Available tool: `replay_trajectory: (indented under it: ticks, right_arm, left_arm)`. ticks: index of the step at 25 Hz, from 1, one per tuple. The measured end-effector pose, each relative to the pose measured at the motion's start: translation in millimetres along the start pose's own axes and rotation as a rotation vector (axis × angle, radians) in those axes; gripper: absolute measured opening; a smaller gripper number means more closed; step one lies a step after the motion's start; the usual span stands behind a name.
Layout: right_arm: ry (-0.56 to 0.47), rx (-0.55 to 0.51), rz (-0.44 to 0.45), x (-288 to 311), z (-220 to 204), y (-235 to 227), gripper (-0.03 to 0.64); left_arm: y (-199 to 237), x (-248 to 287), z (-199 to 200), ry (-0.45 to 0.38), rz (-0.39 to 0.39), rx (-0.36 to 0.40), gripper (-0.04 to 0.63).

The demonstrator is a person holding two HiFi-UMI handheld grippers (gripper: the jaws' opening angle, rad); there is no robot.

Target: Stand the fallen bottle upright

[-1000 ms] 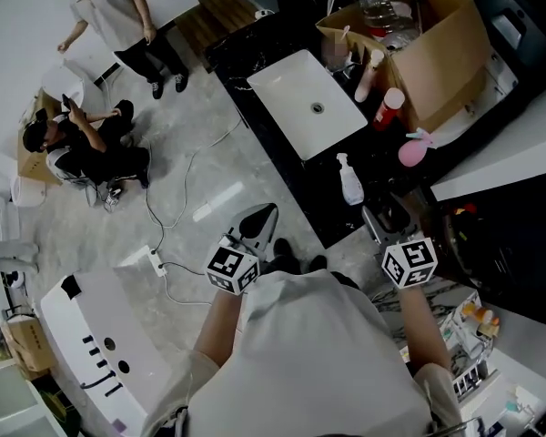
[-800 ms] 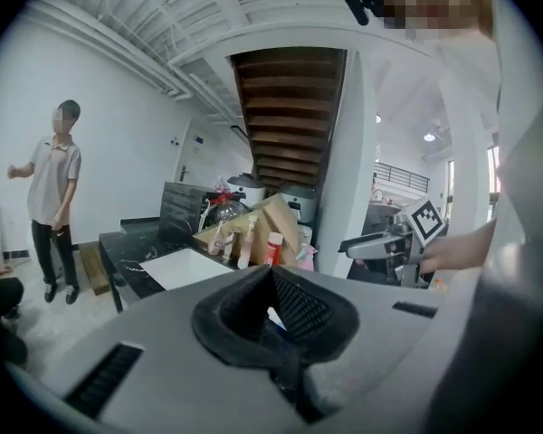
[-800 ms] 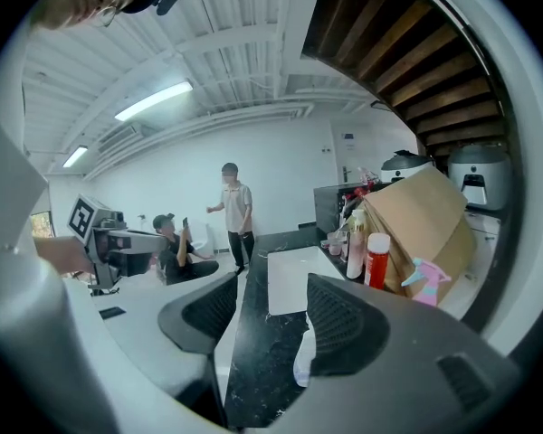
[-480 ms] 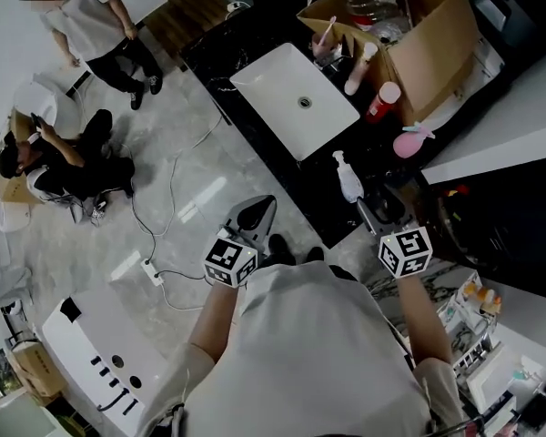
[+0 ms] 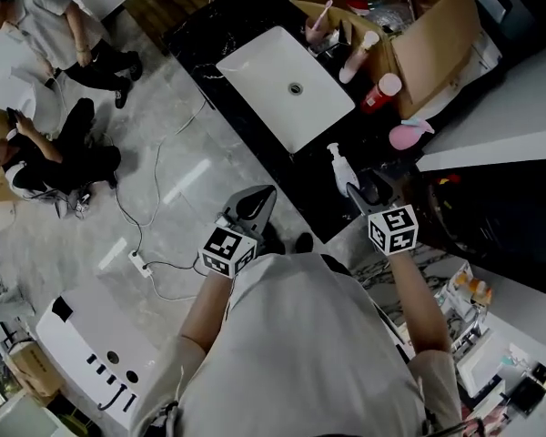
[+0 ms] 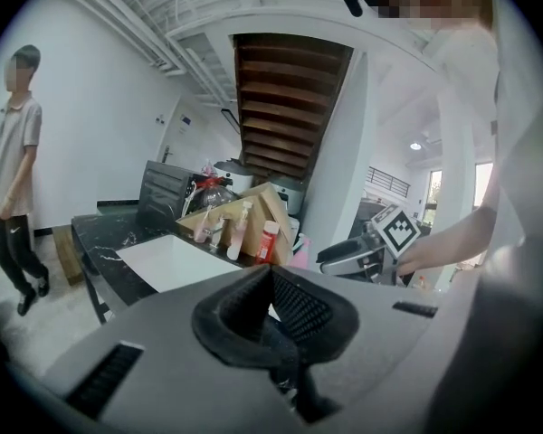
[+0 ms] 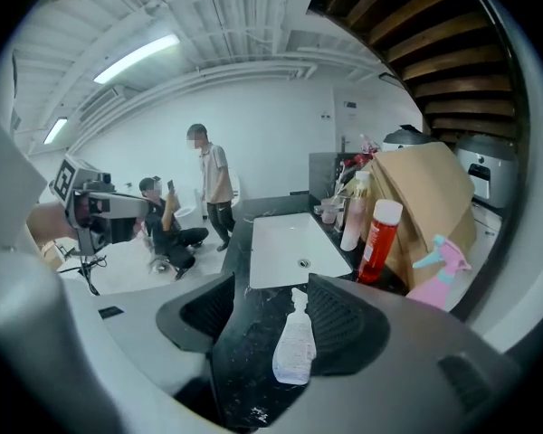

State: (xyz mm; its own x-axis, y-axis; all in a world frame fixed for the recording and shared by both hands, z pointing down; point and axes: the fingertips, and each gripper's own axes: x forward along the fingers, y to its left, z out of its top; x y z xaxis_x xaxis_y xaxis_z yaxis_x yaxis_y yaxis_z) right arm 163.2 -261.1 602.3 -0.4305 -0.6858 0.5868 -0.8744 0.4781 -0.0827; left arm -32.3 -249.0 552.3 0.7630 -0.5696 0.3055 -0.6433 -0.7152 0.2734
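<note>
The fallen bottle (image 5: 344, 175), a clear one with a pump top, is lying on its side on the black table (image 5: 246, 116) just beside the near corner of the white basin (image 5: 287, 85), with its pump pointing toward the basin. The right gripper (image 5: 359, 189) is hanging close to the bottle's base end, on the side away from the basin. In the right gripper view its jaws are standing wide apart and opening. The bottle is lying in the gap between them, nearer the right-hand jaw, and the pads are not pressing on it (whether one is grazing it cannot be told). The left gripper (image 5: 257, 200) is hovering off the table's edge over the floor, well to the near left of the basin. Its jaws are sitting together with nothing between them. To the right of the basin a red bottle (image 5: 382, 92) is standing, with a pink spray bottle (image 5: 405, 135) just past it and an open cardboard box (image 5: 432, 39) behind both. Two people are staying on the floor, well apart from the basin.
</note>
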Motion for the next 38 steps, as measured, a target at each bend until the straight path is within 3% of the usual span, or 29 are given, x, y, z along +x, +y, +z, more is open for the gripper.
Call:
replay_trajectory:
  ticks: [13, 27, 38]
  right_arm:
    - [0.24, 0.005, 0.022, 83, -68, -16, 0.276]
    - [0.498, 0.01, -0.021, 149, -129, -42, 0.295]
    - [0.631, 0.01, -0.044, 171, -148, -43, 0.296]
  left_arm:
    - [29, 16, -27, 0.069, -0.013, -0.038, 0.009]
    - [51, 24, -55, 0.117, -0.032, -0.07, 0.009]
    - [68, 14, -70, 0.136, 0.002, -0.095, 0.009]
